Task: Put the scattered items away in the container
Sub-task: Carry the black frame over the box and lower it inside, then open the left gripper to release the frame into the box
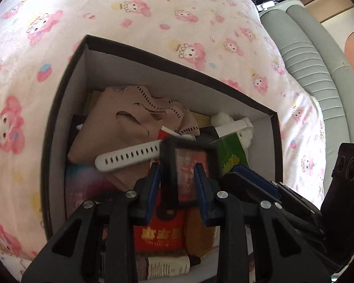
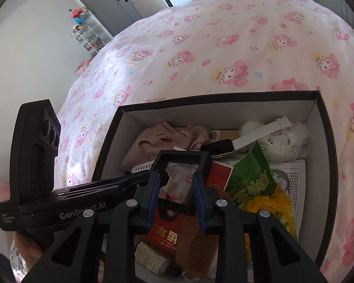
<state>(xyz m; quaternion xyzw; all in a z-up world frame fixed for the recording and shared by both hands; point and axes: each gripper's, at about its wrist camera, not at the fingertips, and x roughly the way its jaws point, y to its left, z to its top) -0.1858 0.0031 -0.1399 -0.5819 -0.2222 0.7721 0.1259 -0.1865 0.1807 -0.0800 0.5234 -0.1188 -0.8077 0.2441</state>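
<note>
1. Now both the left hand-held gripper [image 1: 177,176] and right hand-held gripper [image 2: 175,184] pinch one black picture frame [image 1: 188,165] above the box [image 1: 59,108] on the bed [image 1: 153,11].
2. Lower level, then release together onto the clutter.

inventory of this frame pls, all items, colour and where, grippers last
box: 1, black outside, white inside, on bedsheet
bedsheet: 1, pink cartoon print, under box
picture frame: 1, black, above box, held by both grippers
plush cat: 1, white, box far corner
watch strap: 1, white, in box
comb: 1, brown, box near side
snack bag: 1, green, in box
left gripper: shut on frame
right gripper: shut on frame
</note>
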